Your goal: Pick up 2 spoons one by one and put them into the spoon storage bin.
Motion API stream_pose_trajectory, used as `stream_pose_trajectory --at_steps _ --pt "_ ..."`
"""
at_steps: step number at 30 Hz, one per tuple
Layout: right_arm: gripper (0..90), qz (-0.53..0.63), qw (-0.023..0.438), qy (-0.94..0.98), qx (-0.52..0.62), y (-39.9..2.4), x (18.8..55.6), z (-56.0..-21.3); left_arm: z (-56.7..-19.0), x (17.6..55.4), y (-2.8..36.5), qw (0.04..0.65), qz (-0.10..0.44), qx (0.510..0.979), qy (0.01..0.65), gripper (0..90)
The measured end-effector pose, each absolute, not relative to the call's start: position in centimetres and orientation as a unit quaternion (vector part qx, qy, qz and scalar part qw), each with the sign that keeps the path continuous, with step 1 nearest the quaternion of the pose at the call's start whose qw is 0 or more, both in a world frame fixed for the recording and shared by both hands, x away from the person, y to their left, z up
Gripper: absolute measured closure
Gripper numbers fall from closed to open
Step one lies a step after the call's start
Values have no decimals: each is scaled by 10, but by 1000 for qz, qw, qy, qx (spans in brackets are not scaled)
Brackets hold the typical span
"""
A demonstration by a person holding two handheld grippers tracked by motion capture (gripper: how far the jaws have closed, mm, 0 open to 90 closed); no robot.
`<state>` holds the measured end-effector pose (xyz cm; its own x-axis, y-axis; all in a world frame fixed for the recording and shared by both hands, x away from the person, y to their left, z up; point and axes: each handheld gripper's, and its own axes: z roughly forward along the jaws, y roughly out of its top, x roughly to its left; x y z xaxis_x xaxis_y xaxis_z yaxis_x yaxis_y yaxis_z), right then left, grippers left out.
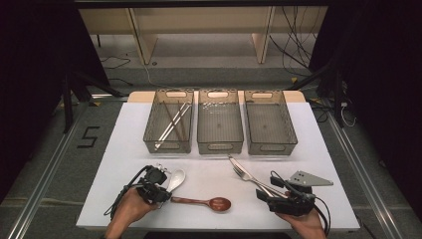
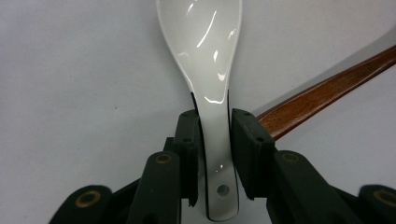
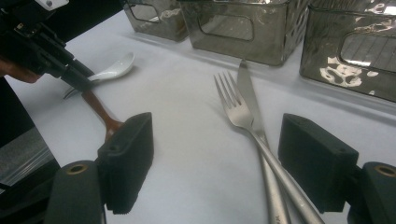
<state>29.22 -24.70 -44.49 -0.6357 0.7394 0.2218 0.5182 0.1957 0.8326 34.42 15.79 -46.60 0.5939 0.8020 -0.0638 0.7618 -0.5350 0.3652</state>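
White table (image 1: 124,164) under dim light, dark floor all round. Three clear bins (image 1: 219,127) in a row at the far side, long sticks, maybe chopsticks (image 1: 171,123), lying in the left one. Left gripper (image 2: 214,135) down low near the front left edge, jaws pinched in close on both sides of the white spoon's (image 2: 205,51) handle, looks like a grip on it. White spoon flat on the table, bowl pointing away. Brown wooden spoon (image 1: 209,202) just beside it. Right gripper (image 3: 219,158) wide open, holding nothing, fork (image 3: 236,105) and knife (image 3: 247,88) lying between its jaws.
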Motion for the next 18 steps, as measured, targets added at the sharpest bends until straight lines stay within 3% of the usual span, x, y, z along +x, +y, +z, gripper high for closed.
stream_pose_trajectory --at_steps 18 --pt "283 485 121 762 412 -249 292 -444 -466 344 164 197 52 878 434 762"
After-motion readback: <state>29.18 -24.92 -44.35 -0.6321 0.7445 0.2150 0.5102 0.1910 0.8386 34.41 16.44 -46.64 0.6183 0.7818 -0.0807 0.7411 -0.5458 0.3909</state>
